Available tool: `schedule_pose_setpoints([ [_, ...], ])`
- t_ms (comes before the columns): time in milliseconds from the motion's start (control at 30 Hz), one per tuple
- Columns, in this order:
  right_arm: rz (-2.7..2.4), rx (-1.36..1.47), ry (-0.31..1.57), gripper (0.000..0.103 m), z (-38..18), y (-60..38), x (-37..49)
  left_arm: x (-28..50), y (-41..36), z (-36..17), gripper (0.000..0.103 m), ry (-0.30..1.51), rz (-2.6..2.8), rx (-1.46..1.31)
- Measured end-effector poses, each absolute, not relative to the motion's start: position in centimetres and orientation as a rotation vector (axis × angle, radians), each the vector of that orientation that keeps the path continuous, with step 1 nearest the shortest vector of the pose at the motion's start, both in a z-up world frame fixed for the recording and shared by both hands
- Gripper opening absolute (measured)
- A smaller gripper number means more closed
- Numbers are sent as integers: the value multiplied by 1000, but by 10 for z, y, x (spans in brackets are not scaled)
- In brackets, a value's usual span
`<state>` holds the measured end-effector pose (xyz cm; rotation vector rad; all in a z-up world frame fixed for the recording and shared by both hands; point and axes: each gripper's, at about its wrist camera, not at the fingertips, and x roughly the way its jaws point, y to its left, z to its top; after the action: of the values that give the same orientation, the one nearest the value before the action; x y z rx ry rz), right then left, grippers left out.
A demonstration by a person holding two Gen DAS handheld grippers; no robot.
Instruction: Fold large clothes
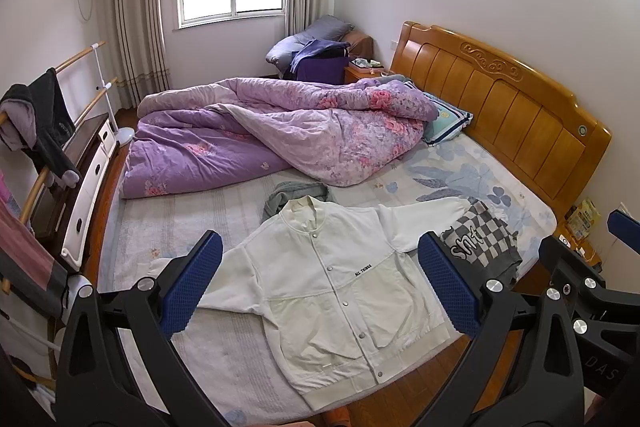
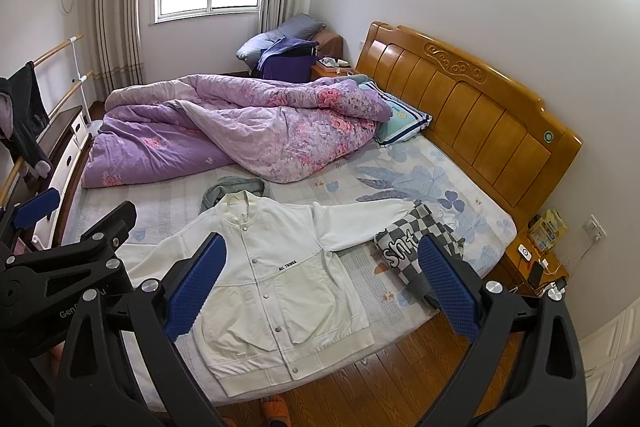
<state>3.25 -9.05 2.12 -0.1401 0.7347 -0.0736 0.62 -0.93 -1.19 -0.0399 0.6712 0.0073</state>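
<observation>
A white snap-button jacket (image 1: 340,287) lies flat, front up, on the near part of the bed, sleeves spread to both sides; it also shows in the right wrist view (image 2: 280,283). My left gripper (image 1: 320,287) is open and empty, held above the jacket's near half. My right gripper (image 2: 320,283) is open and empty, above the jacket's right side near the bed edge. A folded checkered garment (image 1: 484,243) lies over the jacket's right cuff, also in the right wrist view (image 2: 420,247). A grey garment (image 1: 296,195) lies behind the collar.
A purple floral duvet (image 1: 280,131) is heaped across the far half of the bed. The wooden headboard (image 1: 500,107) is at right, with a nightstand (image 2: 536,263) beside it. A drawer unit (image 1: 84,187) and clothes rail stand at left. Wooden floor (image 2: 380,375) lies below the bed edge.
</observation>
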Motion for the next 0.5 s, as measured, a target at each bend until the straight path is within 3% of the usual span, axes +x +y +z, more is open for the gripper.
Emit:
schedule_pose_setpoints([
  [500,-76,-151,742,93,8,-95,41,14,-11,-22,98,673,10,-41],
])
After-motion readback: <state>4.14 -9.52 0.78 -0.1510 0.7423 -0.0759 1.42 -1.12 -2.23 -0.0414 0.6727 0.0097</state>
